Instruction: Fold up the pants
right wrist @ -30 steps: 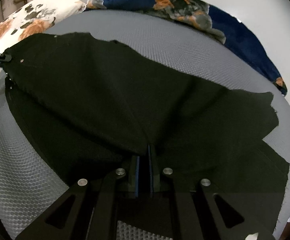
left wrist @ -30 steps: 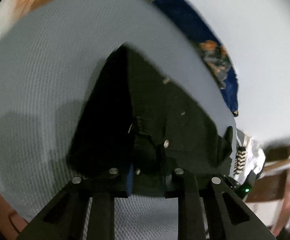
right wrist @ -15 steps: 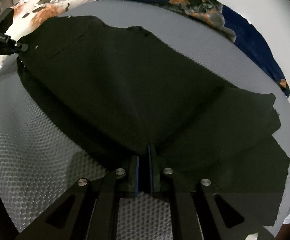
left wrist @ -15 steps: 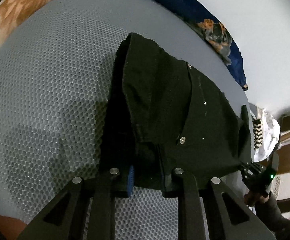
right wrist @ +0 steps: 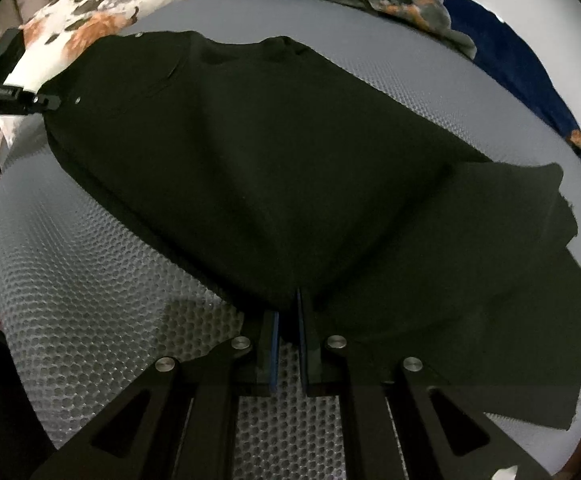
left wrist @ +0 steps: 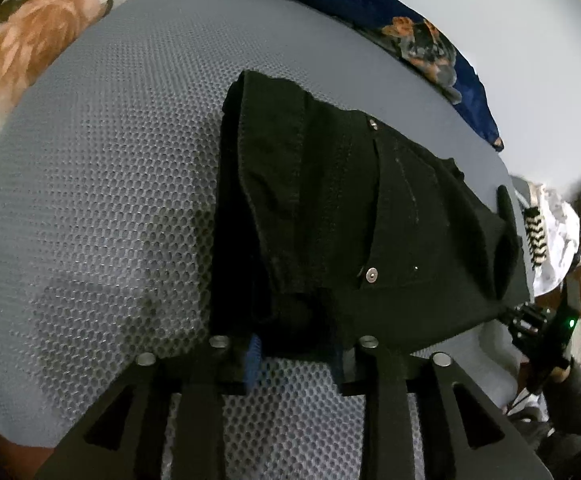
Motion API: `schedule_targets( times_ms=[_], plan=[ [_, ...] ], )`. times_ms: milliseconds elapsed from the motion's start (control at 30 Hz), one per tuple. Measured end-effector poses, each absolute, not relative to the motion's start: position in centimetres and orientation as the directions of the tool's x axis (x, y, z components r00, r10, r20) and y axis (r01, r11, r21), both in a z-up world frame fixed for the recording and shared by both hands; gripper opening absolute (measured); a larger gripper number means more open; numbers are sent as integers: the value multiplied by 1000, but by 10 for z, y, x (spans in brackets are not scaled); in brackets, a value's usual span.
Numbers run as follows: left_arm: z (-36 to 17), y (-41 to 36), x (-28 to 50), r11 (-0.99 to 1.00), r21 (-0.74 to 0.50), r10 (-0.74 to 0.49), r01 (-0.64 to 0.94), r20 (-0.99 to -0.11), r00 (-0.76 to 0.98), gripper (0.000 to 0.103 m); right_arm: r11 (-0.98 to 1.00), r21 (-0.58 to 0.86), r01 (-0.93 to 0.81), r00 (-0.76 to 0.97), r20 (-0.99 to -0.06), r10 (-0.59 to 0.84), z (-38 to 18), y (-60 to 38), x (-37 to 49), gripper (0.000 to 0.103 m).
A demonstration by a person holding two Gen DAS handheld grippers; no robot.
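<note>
Pants (right wrist: 274, 184) now lower onto the mat (left wrist: 102, 208). Both grippers clamp fabric: left gripper (left wrist: 296, 354) the waistband, right gripper (right wrist: 288, 320) the near edge at 6 o'clock. Risk: uneven release skews the fold.

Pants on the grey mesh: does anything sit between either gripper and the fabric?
Nothing visible. The left gripper is clamped on the waistband end of the black pants, and the right gripper pinches their edge on the grey mesh surface.

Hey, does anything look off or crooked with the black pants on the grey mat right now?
Mostly fine. The black pants lie on the grey mat, but the two leg ends at the right do not line up: their hems are offset and look ragged.
</note>
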State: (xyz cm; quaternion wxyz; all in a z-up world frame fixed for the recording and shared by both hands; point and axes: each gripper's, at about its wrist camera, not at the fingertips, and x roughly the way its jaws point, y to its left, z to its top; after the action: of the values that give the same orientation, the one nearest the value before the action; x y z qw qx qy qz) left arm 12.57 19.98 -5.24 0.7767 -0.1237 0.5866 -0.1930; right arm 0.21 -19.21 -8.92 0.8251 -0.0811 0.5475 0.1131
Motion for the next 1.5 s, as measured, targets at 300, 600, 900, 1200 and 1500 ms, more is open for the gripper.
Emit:
schedule_targets(
  times_ms=[300, 600, 900, 1200, 1500],
  plan=[
    [-2, 209, 93, 971, -133, -208, 201, -883, 421, 67, 972, 54, -230, 386, -911, 142, -87, -200, 8, 11],
    [31, 81, 55, 794, -68, -406, 604, -798, 444, 67, 975, 146, -170, 387, -900, 202, -84, -207, 10, 12],
    [-3, -56, 48, 560, -152, -527, 815, -823, 209, 60, 969, 203, -140, 401, -883, 243, -73, -216, 14, 12],
    [-31, -126, 40, 483, -136, -511, 865, -846, 152, 24, 961, 250, -117, 409, -870, 276, -71, -219, 21, 13],
    [-47, -129, 53, 528, -177, -500, 830, -855, 137, 8, 953, 290, -84, 433, -851, 297, -57, -256, 7, 32]
  ],
)
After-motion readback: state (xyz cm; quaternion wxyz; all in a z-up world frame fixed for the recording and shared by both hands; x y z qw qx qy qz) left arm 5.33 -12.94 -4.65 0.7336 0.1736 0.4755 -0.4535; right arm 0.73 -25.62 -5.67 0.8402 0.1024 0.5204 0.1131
